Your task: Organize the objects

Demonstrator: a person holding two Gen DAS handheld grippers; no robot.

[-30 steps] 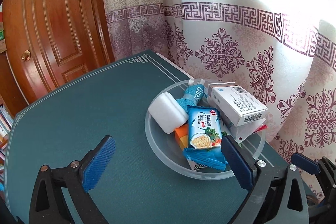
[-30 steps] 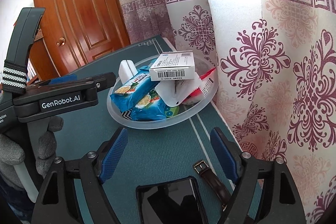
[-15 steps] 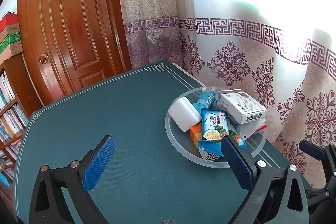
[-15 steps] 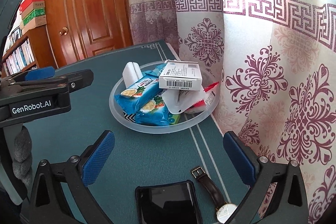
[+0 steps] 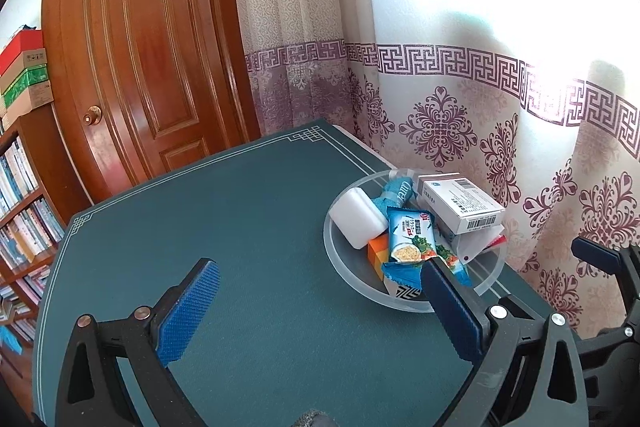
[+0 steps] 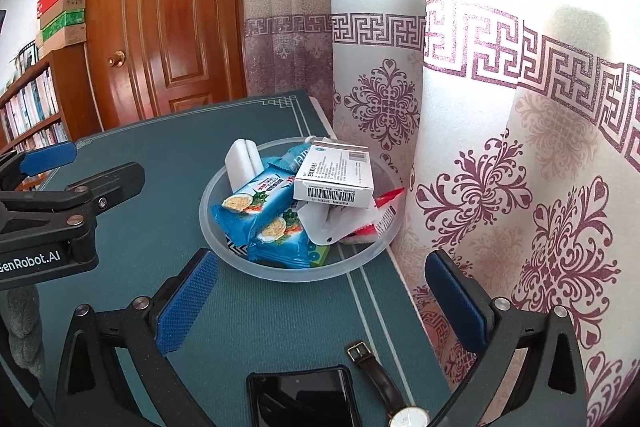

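A clear plastic bowl [image 6: 224,243] [image 5: 340,251] stands at the right edge of the teal table by the curtain. It holds blue cracker packets [image 6: 260,211] [image 5: 408,239], a white barcode box [image 6: 336,179] [image 5: 460,203], a white case [image 5: 356,219] [image 6: 240,163] and other small packs. A black phone [image 6: 300,399] and a wristwatch [image 6: 384,387] lie on the table just below my right gripper [image 6: 320,307], which is open and empty, short of the bowl. My left gripper [image 5: 320,311] is open and empty, left of the bowl.
A patterned curtain [image 6: 500,147] hangs right against the table's right edge. A wooden door [image 5: 152,59] stands behind the table, and a bookshelf [image 5: 20,187] at the left. The teal table mat [image 5: 220,219] spreads left of the bowl.
Both grippers have pulled back and risen from the bowl. The right gripper's jaws have opened wider. The bowl's contents have not moved.
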